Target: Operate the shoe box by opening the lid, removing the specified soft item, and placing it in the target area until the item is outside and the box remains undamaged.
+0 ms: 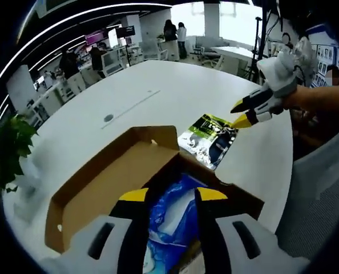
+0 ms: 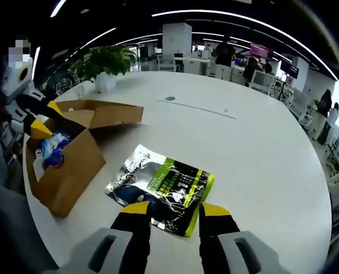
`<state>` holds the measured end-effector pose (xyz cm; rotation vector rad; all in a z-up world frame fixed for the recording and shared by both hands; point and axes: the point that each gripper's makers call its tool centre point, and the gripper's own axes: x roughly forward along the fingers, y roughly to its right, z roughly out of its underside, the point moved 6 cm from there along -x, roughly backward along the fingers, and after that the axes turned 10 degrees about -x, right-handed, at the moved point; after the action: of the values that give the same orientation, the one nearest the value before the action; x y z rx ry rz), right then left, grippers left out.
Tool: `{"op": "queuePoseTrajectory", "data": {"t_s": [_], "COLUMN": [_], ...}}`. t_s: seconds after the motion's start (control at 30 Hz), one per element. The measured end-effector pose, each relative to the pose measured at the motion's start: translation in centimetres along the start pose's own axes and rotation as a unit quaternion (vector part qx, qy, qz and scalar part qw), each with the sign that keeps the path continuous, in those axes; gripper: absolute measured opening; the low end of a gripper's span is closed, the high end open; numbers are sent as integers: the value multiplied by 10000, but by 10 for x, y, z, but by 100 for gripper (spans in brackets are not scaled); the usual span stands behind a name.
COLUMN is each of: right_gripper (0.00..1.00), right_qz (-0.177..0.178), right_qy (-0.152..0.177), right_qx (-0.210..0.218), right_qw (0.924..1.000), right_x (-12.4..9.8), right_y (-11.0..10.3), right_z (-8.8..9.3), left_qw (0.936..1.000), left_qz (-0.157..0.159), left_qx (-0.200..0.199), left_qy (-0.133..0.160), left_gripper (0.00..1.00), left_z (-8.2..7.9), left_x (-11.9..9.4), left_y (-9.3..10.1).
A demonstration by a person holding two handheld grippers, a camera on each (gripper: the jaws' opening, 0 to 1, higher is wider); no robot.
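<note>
One cardboard shoe box [image 2: 67, 165] sits on the white counter [image 2: 261, 148], near its edge, lid flap [image 2: 104, 113] folded back and open. Left claw [image 1: 172, 197] hovers over the box mouth, jaws apart with a clear gap, holding nothing; between them lies a blue-and-white soft plastic packet [image 1: 169, 220] inside the box. Right claw [image 2: 175, 210] is poised over the counter just above a flat silver, green and black pouch [image 2: 161, 188], which lies outside the box, beside it and apart from its wall; jaws spread, nothing gripped. From the left gripper view the right claw shows above the pouch, not touching it as far as I can tell. Judgement: one soft item is already out, and the step in hand looks like taking the blue packet. To do it well: lower the left claw straight down through the opening, keep the tips off the cardboard walls, pinch a loose fold of the packet rather than its whole bulk, and lift vertically so it does not drag the box or crease the flap. Steadying the box with the right claw might help if it slides. Count: one box, one pouch on the counter, one blue packet visible inside (more may lie beneath, cannot tell), two claws, one potted plant [image 2: 107, 63].
</note>
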<state>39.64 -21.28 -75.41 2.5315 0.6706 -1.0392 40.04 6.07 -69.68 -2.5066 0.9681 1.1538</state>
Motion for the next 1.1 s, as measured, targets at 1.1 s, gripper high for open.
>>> {"op": "queuePoseTrajectory", "data": {"t_s": [1.1], "right_gripper": [45], "right_qz": [-980], "right_qy": [757], "right_qx": [-233], "right_qw": [9920], "right_x": [-22], "right_y": [-83], "right_z": [-56], "left_qw": [9928], "left_qz": [-636], "left_qx": [-1015], "left_qy": [66], "left_gripper": [42], "left_z": [66], "left_x": [-68], "left_y": [-57]}}
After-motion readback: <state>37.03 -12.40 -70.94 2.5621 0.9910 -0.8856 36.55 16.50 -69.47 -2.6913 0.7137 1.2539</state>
